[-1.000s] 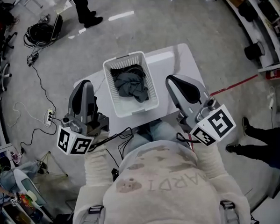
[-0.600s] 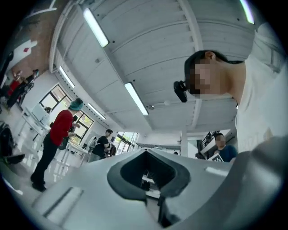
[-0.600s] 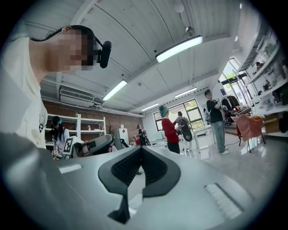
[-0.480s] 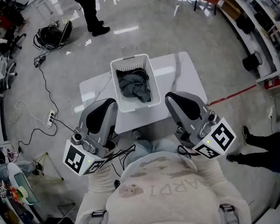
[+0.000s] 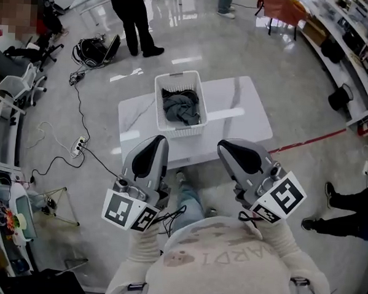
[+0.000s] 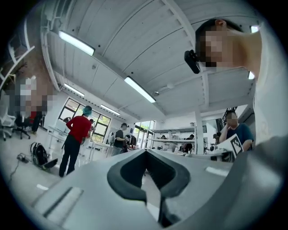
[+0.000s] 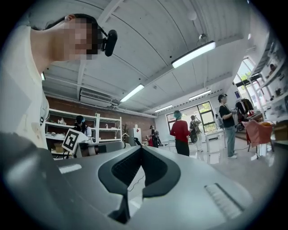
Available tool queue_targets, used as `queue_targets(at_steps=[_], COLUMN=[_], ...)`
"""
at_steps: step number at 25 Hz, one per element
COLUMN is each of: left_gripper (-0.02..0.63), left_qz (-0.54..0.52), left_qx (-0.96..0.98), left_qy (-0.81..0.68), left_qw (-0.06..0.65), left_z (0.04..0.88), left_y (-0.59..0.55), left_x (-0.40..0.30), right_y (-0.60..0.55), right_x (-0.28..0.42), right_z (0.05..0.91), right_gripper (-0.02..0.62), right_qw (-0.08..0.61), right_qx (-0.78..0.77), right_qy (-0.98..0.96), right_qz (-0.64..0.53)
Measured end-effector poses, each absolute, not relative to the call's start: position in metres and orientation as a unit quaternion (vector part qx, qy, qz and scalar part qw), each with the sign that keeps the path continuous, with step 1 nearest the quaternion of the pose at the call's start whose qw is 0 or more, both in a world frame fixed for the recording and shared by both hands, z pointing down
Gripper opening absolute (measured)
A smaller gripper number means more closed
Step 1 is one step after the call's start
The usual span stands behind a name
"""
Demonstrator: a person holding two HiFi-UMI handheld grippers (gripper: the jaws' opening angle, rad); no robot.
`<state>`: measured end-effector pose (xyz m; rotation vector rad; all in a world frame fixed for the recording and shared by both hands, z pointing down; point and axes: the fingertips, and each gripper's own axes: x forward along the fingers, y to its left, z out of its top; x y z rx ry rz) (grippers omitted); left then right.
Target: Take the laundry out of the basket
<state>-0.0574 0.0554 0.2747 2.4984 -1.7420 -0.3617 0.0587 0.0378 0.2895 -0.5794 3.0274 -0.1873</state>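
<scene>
Basket [image 5: 158,105] on table [image 5: 238,109], long axis pointing away from person, laundry [image 5: 181,106] inside. Left gripper [image 5: 158,142] and right gripper [image 5: 228,147] held near chest, jaws together, empty.

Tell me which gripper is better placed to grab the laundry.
Left, probably: in the head view the left gripper lines up with the basket of laundry; the right gripper sits off to its side.
</scene>
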Motion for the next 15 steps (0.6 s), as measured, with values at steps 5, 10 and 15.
queue_targets(at_steps=[5, 10, 15], left_gripper=[0.006, 0.001, 0.001], left_qz=[-0.085, -0.048, -0.010], left_qx=[0.814, 0.786, 0.783], left_qy=[-0.570, -0.616, -0.621], left_qw=[0.071, 0.019, -0.031], left_z=[0.281, 0.260, 0.256], left_y=[0.124, 0.163, 0.196], left_x=[-0.002, -0.003, 0.007], right_y=[0.091, 0.128, 0.164], right_x=[0.094, 0.098, 0.103], right_z=[0.297, 0.282, 0.283], right_gripper=[0.028, 0.028, 0.028], right_qw=[0.055, 0.063, 0.065], right_qx=[-0.166, -0.148, -0.155], right_qy=[0.977, 0.982, 0.980], right_qz=[-0.120, -0.095, -0.103])
